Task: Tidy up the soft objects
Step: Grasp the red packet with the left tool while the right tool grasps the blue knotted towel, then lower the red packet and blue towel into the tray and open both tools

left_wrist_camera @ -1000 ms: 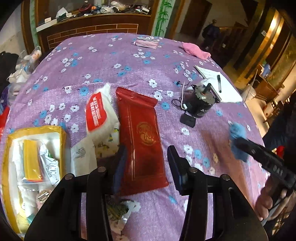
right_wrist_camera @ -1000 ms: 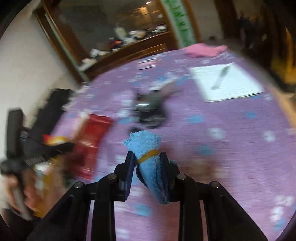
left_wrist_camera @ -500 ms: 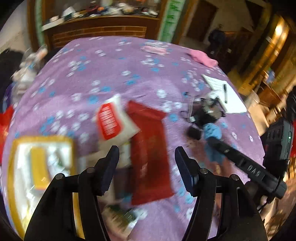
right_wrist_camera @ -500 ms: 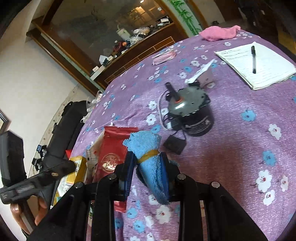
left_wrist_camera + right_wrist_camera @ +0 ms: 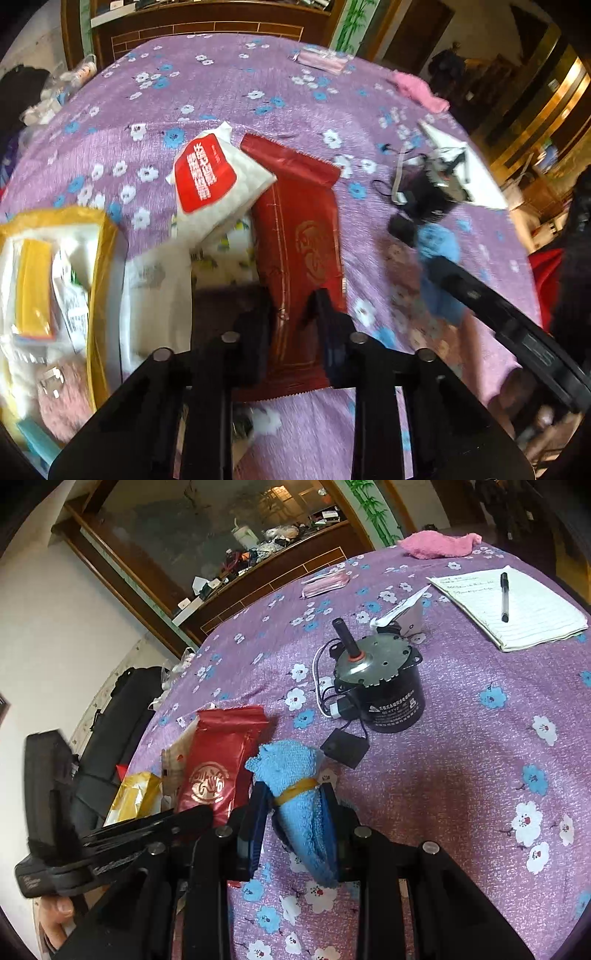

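— So, where is the left gripper (image 5: 293, 308)?
— Down on the flat dark-red foil packet (image 5: 299, 236) on the purple flowered tablecloth (image 5: 229, 88); its jaws have just been closing and now pinch the packet's near end.
— And the right gripper (image 5: 293, 805)?
— Clamped on the rolled blue terry towel with a yellow rubber band (image 5: 295, 779), beside the black cylindrical motor (image 5: 380, 686).
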A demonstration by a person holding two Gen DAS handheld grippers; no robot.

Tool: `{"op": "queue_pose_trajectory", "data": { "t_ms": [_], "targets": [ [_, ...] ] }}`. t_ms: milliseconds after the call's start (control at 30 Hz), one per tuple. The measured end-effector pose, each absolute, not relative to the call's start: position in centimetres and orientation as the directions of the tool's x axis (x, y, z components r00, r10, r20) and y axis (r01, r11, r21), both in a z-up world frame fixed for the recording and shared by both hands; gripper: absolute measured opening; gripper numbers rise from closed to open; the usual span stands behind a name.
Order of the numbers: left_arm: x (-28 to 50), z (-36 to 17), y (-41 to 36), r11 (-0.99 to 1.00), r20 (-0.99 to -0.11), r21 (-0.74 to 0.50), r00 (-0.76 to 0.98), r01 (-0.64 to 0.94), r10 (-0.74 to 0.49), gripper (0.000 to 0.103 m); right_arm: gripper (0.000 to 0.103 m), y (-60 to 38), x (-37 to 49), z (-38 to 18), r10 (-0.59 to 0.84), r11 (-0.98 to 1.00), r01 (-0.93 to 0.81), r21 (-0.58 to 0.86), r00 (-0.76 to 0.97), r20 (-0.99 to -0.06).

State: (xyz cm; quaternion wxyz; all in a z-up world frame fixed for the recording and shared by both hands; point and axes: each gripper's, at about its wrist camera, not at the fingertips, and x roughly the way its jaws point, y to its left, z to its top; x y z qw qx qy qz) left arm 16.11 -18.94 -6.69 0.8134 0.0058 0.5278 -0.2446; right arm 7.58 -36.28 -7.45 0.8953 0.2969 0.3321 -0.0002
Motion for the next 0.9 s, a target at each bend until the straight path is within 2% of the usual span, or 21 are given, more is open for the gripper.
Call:
{"op": "queue_pose_trajectory", "data": {
  "t_ms": [133,233,433,567,700,900],
  "targets": [
    [14.4,-6.6,-16.5,0.811,-0.821,-0.42,0.21,0.407,-0.531,0.016,0.027,-35.9,7.7,-7.5,0.183,0.839,0.194,0.509,0.779,-0.6],
    [12.3,-6.4,-13.8,0.727,-0.751,-0.555,0.134,0.404,-0.647,0.016,0.027,-35.9,7.5,-7.8,0.166,0.834,0.212,0.509,0.784,-0.598],
    [8.3,-4.1,-9.2,0.637,-0.649,-0.648,0.136,0.419,-0.749,0.015,0.027,-34.4,5.4,-7.2,0.179,0.806,0.226,0.547,0.788,-0.589],
    [7.2,-1.4,-4.3,0.645,-0.617,-0.651,0.216,0.401,-0.757,0.015,0.027,-31.7,3.8,-5.3,0.213,0.796,0.181,0.577,0.81,-0.547],
    [5.8,1.1,2.6,0.694,-0.576,-0.624,0.388,0.359,-0.719,0.015,0.027,-27.7,4.4,-2.8,0.287,0.817,0.074,0.572,0.808,-0.515],
    [5.5,0.4,9.7,0.761,-0.589,-0.611,0.516,0.22,-0.622,0.015,0.027,-20.6,7.1,-0.4,0.417,0.84,-0.106,0.531,0.752,-0.51]
  ]
}}
